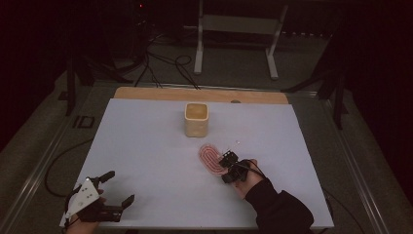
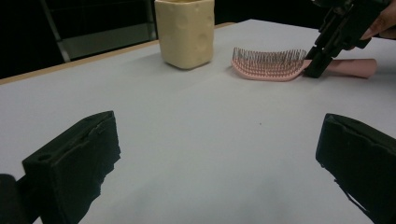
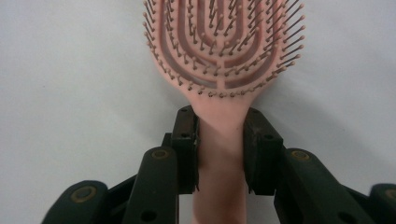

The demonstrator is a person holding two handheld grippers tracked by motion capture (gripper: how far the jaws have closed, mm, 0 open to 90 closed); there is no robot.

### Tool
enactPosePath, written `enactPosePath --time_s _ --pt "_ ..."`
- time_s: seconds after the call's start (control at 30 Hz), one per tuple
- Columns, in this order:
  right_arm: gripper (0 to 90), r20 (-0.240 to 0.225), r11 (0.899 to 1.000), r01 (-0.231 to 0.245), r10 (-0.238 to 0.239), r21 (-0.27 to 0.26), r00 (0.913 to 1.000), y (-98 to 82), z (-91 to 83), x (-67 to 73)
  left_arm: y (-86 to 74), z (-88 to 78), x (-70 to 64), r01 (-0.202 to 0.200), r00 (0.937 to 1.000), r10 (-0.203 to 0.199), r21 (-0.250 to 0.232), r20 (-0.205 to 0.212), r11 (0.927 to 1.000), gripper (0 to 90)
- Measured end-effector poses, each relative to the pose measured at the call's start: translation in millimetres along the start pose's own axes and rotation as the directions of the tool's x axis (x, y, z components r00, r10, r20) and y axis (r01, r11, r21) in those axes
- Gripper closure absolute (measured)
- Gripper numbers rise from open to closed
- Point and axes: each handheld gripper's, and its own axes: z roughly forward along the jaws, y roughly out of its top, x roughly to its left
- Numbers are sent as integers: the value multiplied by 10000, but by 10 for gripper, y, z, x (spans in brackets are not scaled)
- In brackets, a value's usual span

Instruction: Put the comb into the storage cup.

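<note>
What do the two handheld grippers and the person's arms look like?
Both grippers are black with blocky black jaw pads. The left gripper carries a pale grey three-cornered plate on top. The right gripper has a thin black cable trailing back. A dark long sleeve covers the right forearm.

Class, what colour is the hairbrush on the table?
Pink plastic hairbrush; clearest in the right gripper view.

The high view is dim, dark past the table (image 1: 146,146), and soft. Both gripper views are brighter and evenly lit, with faint shadows; the near jaws are blurred.
</note>
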Motion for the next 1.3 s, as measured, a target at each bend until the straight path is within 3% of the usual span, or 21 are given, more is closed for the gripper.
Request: enactPosePath --time_s 0.33,0.67,0.8,1.0,1.3 --pt "699 -396 9990 -54 37 -443 9992 -25 -30 -39 -10 7 2 -14 10000 14 84 -9 10000 0" --pt "700 -541 9923 251 -318 -1213 9980 -7 -219 -2 -12 8 2 -18 10000 18 115 -8 9999 0" --pt "700 -618 9862 157 -262 -1646 9977 4 -285 -10 5 -7 10 250 9996 -249 -173 98 9995 0" --pt "700 -734 9764 249 -416 -2146 9964 18 -384 7 -8 10 10 156 9998 -156 34 81 9999 0" --pt "699 -437 9548 350 -501 -2952 9978 64 -544 19 -13 15 9 166 9998 -166 64 62 9998 0"
